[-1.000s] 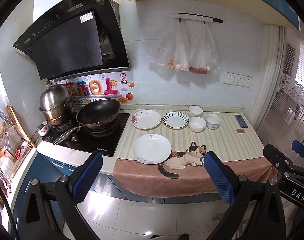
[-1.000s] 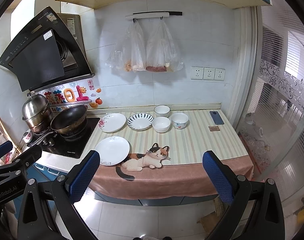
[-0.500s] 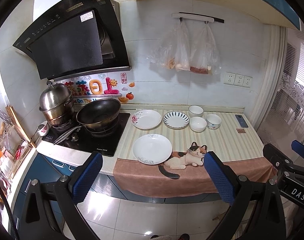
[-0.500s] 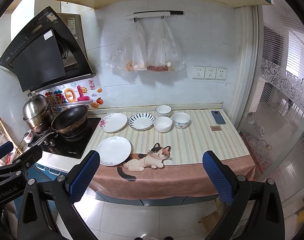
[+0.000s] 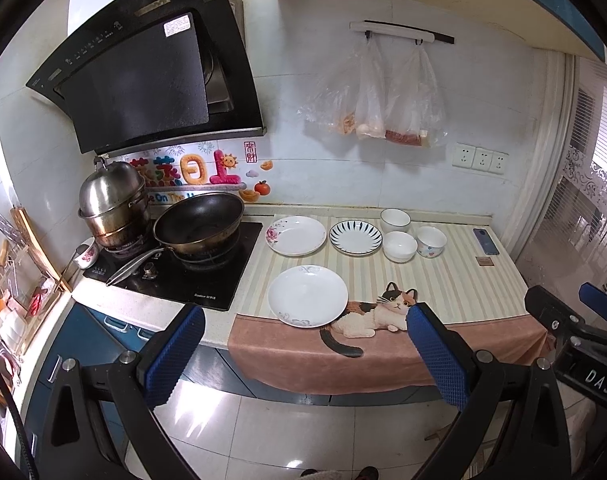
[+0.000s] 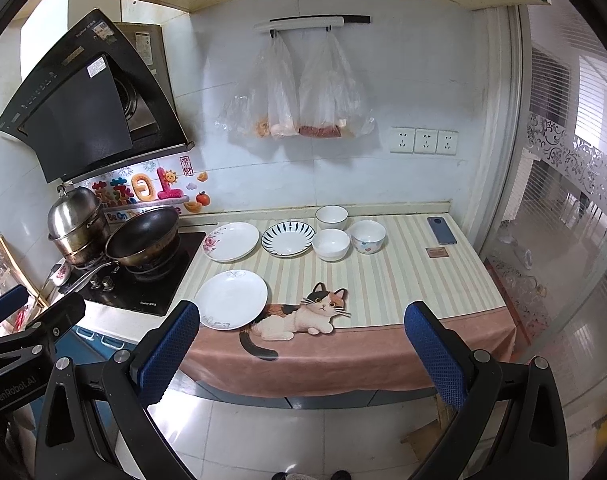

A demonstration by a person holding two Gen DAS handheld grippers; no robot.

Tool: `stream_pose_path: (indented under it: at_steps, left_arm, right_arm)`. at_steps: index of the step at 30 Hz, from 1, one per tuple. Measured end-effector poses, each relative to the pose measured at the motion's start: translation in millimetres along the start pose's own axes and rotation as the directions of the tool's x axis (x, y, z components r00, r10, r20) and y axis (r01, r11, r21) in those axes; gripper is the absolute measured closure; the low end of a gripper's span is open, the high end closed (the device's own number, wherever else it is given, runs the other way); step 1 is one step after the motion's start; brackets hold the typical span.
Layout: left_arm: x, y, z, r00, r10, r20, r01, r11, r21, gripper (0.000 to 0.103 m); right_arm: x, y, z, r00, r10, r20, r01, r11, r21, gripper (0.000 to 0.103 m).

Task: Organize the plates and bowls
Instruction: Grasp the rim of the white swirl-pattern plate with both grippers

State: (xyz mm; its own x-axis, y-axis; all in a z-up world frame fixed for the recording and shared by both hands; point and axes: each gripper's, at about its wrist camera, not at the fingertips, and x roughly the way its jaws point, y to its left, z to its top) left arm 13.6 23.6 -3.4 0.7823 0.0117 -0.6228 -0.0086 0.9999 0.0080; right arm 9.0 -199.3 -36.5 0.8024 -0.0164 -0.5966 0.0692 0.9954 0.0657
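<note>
On the striped counter cloth (image 5: 455,280) lie a plain white plate (image 5: 307,295) near the front, a flowered plate (image 5: 296,235) and a blue-striped plate (image 5: 355,237) behind it. Three bowls (image 5: 400,245) cluster to their right: two white, one patterned (image 5: 431,241). The same plates (image 6: 231,300) and bowls (image 6: 331,243) show in the right wrist view. My left gripper (image 5: 303,356) is open and empty, held well short of the counter, above the floor. My right gripper (image 6: 301,354) is likewise open and empty, back from the counter edge.
A black wok (image 5: 199,224) and steel steamer pot (image 5: 113,204) sit on the hob at left, under the range hood (image 5: 143,76). A phone (image 5: 486,241) lies at the far right. Plastic bags (image 5: 383,100) hang on the wall. A cat figure (image 5: 377,314) decorates the cloth's front.
</note>
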Motion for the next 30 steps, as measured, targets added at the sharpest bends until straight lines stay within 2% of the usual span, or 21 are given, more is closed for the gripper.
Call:
stream_pose_path:
  at_steps: [3,6,10,12,14,16,19,20,21,22,26,30]
  left_arm:
    - [13.9,9.7,-2.3,1.0,0.012,0.015,-0.011,1.0,-0.009,0.0]
    - [39.0,25.1,-1.8,0.999,0.033,0.017,-0.032,0.999,-0.02,0.0]
    - [93.1,50.2,-3.6,0.997,0.053,-0.055,-0.055,0.998,-0.04,0.0]
    - [126.3,63.7,-5.4,0.993,0.078,-0.092,-0.083,0.996,-0.045,0.0]
    - [166.7,76.1,-6.5,0.982,0.095,-0.164,-0.106,0.993,-0.057,0.0]
    - [203.4,85.9,-8.6,0.97,0.069,-0.234,-0.094,0.991,-0.097,0.0]
    - [271.1,94.8,-17.5,0.925,-0.022,-0.38,-0.041,0.987,-0.157,0.0]
    - [301.5,97.4,-23.8,0.898,-0.048,-0.437,-0.038,0.982,-0.186,0.0]
    - [316.6,96.7,-26.8,0.885,-0.055,-0.462,-0.039,0.981,-0.192,0.0]
    - [342.5,96.6,-32.6,0.865,-0.068,-0.498,-0.042,0.978,-0.206,0.002]
    - [407.1,86.3,-41.2,0.833,-0.057,-0.55,-0.074,0.974,-0.212,0.003]
    - [463.6,78.4,-41.8,0.798,-0.08,-0.597,-0.067,0.973,-0.22,0.003]
  right_arm:
    - [10.2,0.3,-1.0,1.0,0.021,-0.004,-0.021,0.999,0.026,0.0]
    - [32.6,3.0,-3.2,0.996,0.089,-0.013,-0.089,0.995,0.045,0.0]
    - [80.0,6.2,-11.6,0.984,0.152,-0.094,-0.142,0.984,0.107,0.0]
    - [116.8,8.9,-18.2,0.973,0.178,-0.15,-0.157,0.978,0.138,0.0]
    - [151.4,11.8,-22.5,0.966,0.18,-0.188,-0.153,0.977,0.15,0.0]
    - [189.9,15.0,-25.0,0.958,0.17,-0.232,-0.138,0.98,0.146,0.0]
    - [255.0,18.5,-29.3,0.934,0.176,-0.31,-0.136,0.98,0.148,0.0]
    - [273.3,18.0,-30.3,0.927,0.188,-0.326,-0.144,0.978,0.152,0.0]
    - [296.2,18.3,-31.6,0.917,0.19,-0.351,-0.143,0.977,0.156,0.0]
    - [315.5,17.1,-33.2,0.907,0.196,-0.373,-0.146,0.977,0.158,0.0]
    - [404.1,21.3,-37.3,0.863,0.234,-0.447,-0.184,0.971,0.154,0.0]
    - [479.4,28.4,-43.1,0.815,0.25,-0.523,-0.21,0.968,0.137,0.0]
